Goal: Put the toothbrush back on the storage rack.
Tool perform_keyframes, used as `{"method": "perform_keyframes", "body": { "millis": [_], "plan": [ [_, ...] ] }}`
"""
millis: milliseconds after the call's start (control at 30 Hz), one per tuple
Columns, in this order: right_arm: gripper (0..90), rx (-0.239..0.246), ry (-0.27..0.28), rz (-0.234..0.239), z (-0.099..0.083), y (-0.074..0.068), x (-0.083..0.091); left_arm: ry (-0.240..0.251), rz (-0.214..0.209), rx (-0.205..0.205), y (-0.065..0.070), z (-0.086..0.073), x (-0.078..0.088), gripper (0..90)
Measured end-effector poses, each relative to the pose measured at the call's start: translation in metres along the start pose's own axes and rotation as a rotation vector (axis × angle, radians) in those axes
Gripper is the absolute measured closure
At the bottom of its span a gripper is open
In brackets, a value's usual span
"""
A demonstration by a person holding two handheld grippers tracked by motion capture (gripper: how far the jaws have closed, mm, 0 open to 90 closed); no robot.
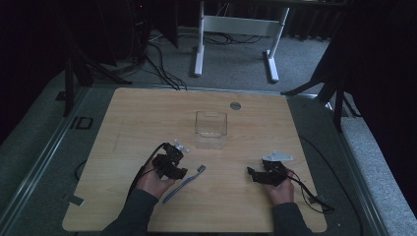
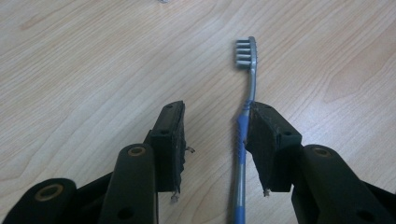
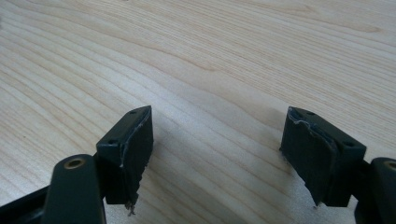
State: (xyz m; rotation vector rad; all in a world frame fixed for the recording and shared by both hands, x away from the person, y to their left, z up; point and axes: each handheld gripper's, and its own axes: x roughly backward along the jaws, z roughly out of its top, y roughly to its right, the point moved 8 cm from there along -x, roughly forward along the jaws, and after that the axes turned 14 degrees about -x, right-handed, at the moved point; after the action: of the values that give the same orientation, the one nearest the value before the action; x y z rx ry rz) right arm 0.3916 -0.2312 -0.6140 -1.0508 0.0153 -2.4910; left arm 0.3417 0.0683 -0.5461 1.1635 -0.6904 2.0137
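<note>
A blue and grey toothbrush [image 1: 184, 183] lies flat on the wooden table [image 1: 147, 113], bristle head toward the far side. My left gripper [image 1: 181, 172] hangs low over its handle. In the left gripper view the toothbrush [image 2: 252, 70] runs up between the jaws of the left gripper [image 2: 215, 109]. Its handle rests against the right pad, with a wide gap to the left pad, so the jaws stand open around it. My right gripper [image 1: 252, 172] sits near the table's front right. In its own view the right gripper [image 3: 217, 116] is open over bare wood.
A clear plastic box [image 1: 211, 124] stands at the middle of the table, beyond both grippers. A small grey disc [image 1: 235, 105] lies near the far edge. Cables trail from each gripper toward the front edge. White desk legs [image 1: 199, 44] stand on the floor behind.
</note>
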Motion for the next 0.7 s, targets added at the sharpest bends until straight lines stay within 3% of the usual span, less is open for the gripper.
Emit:
{"method": "perform_keyframes", "body": {
  "millis": [700],
  "plan": [
    [25.0,0.000,0.000,0.000,0.0000,0.0000,0.0000,-0.078,-0.031,-0.031,0.0077,0.0023,-0.0075,58.4]
  ]
}}
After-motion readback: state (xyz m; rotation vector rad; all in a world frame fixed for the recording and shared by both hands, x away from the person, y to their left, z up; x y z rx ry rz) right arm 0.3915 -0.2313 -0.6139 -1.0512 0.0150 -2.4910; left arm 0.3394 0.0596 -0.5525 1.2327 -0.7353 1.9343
